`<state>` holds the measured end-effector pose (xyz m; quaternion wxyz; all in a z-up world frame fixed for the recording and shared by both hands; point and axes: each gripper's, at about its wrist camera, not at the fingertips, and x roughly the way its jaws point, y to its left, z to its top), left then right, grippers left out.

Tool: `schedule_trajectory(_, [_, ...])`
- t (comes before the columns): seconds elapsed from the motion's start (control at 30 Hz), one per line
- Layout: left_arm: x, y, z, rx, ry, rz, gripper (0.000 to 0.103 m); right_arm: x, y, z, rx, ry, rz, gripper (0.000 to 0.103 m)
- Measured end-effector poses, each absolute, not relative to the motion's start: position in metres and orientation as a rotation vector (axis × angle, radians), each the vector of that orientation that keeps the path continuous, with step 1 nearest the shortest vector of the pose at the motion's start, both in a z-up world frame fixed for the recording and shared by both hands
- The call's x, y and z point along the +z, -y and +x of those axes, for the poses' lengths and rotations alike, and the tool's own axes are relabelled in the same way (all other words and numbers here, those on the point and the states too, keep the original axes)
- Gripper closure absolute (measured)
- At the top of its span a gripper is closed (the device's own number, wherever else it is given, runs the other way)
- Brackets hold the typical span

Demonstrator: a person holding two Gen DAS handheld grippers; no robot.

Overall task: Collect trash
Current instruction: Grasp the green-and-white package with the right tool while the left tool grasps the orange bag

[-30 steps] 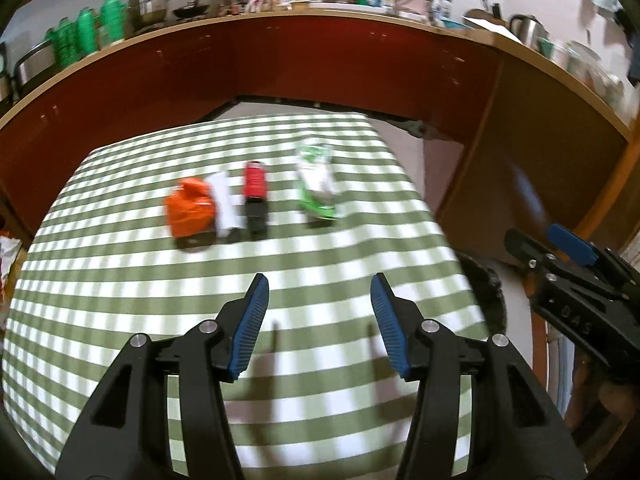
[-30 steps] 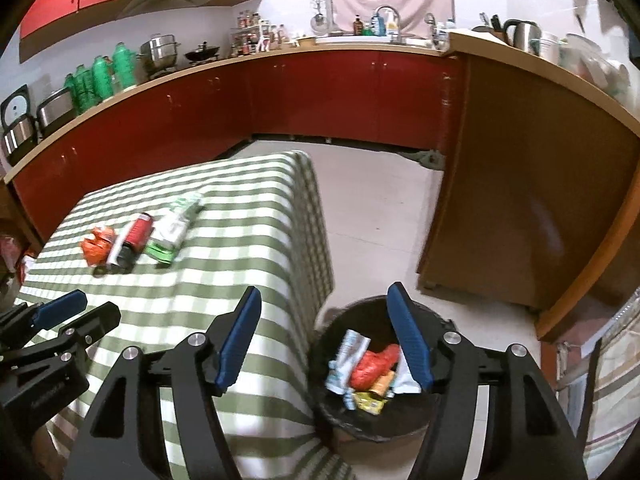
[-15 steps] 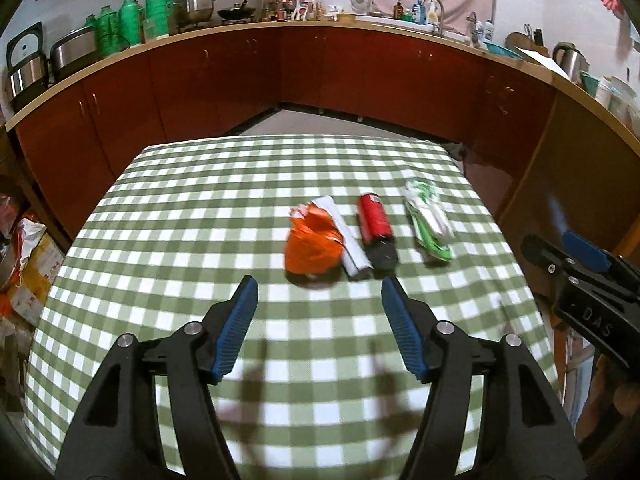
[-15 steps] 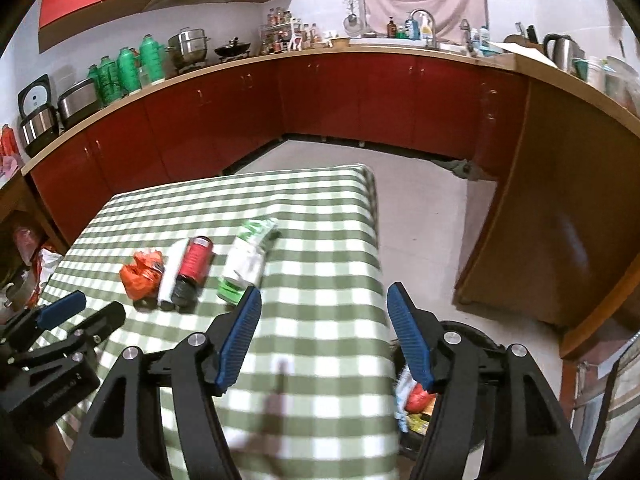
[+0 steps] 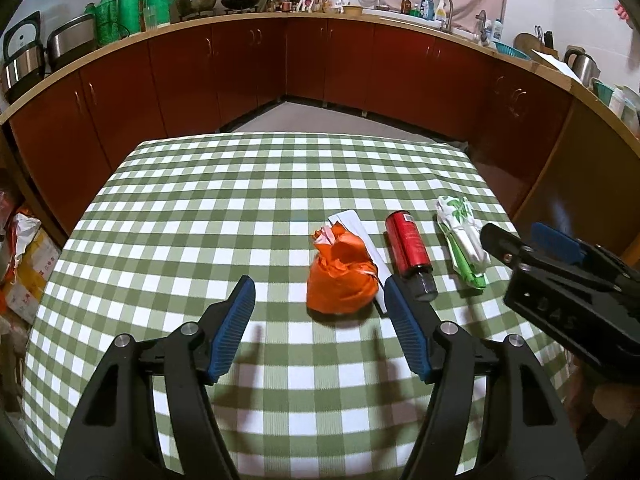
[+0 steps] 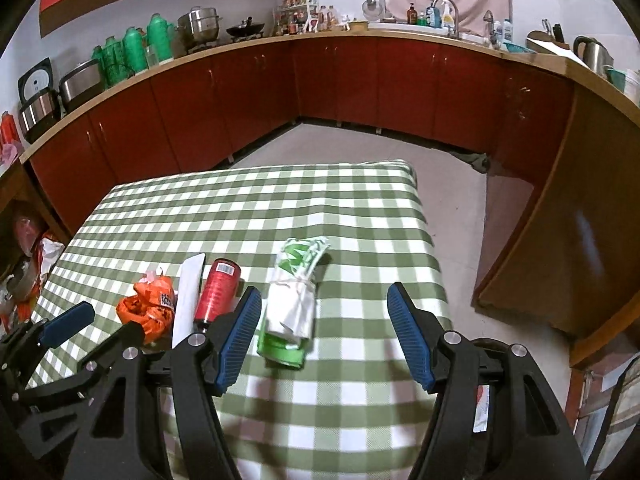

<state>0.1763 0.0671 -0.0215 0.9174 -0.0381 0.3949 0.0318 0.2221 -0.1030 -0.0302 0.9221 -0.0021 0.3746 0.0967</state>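
Trash lies in a row on the green checked tablecloth (image 5: 224, 208): a crumpled orange bag (image 5: 342, 280), a white paper strip (image 5: 362, 236), a red can (image 5: 408, 246) on its side and a rolled white-and-green wrapper (image 5: 464, 240). My left gripper (image 5: 320, 320) is open, hovering just in front of the orange bag. My right gripper (image 6: 324, 332) is open too, just short of the white-and-green wrapper (image 6: 294, 312). The right wrist view also has the red can (image 6: 218, 290), the paper strip (image 6: 188, 292) and the orange bag (image 6: 150, 308).
Red kitchen cabinets (image 5: 320, 68) with a wooden counter curve around behind the table. A wooden counter end (image 6: 560, 216) stands to the right across a strip of floor. Bags and boxes (image 5: 24, 256) sit on the floor at the table's left.
Both grippers swung from the bin at the table's right side toward the trash row. The left now faces the orange bag, the right the green wrapper. The bin has left view.
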Motion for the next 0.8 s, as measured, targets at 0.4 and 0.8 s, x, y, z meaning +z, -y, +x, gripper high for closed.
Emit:
schedule_trajectory(0.4, [-0.039,-0.078,0.197,0.044,-0.865,-0.129,0.035,-0.044,0.084,0.237,0.216,-0.834,-0.034,0.039])
schedule_trajectory(0.8, [-0.051,-0.089,0.201,0.003,-0.874,-0.171,0.062,-0.051,0.079,0.236,0.255,-0.859,-0.032,0.070])
